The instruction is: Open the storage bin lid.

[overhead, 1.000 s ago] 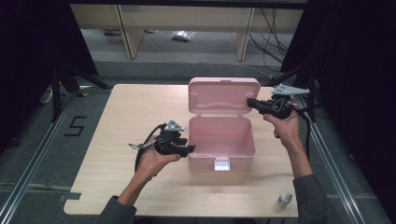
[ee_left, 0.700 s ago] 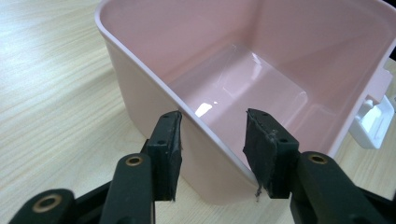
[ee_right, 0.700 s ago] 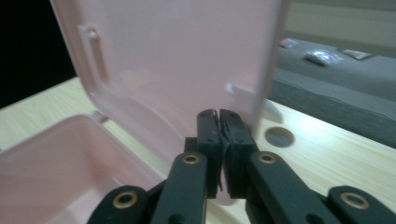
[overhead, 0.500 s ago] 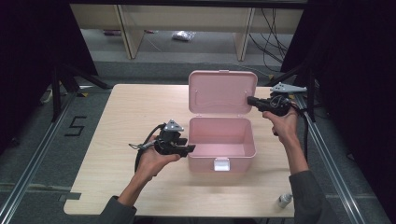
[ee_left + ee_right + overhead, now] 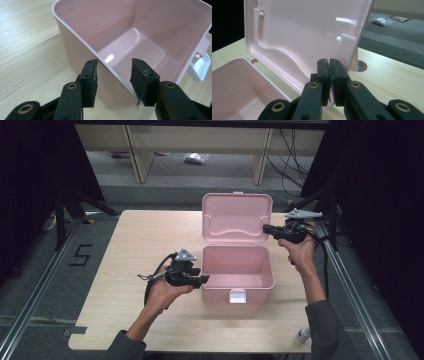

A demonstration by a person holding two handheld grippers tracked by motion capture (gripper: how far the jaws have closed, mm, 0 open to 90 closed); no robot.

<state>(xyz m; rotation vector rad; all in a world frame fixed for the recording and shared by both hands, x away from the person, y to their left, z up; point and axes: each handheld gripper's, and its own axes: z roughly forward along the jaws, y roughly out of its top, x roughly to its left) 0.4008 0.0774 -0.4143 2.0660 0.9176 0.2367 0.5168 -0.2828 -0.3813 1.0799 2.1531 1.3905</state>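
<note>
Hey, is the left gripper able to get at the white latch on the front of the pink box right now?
Probably yes. The white latch sits on the pink box front wall, uncovered, and the left gripper straddles the box's left wall close by.

Open box (image 5: 238,268) mouth, upright lid (image 5: 237,218) behind

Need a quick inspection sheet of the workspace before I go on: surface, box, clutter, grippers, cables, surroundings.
Surface: wooden table, bare around the box.
Job's things: pink box empty, lid raised upright, white latch at front.
Clutter: small white item near the front right edge.
Grippers: left gripper straddles the box's wall, pads apart; right gripper shut at the lid's edge.
Cables: trailing from each gripper.
Surroundings: shelving and grey floor behind.
</note>
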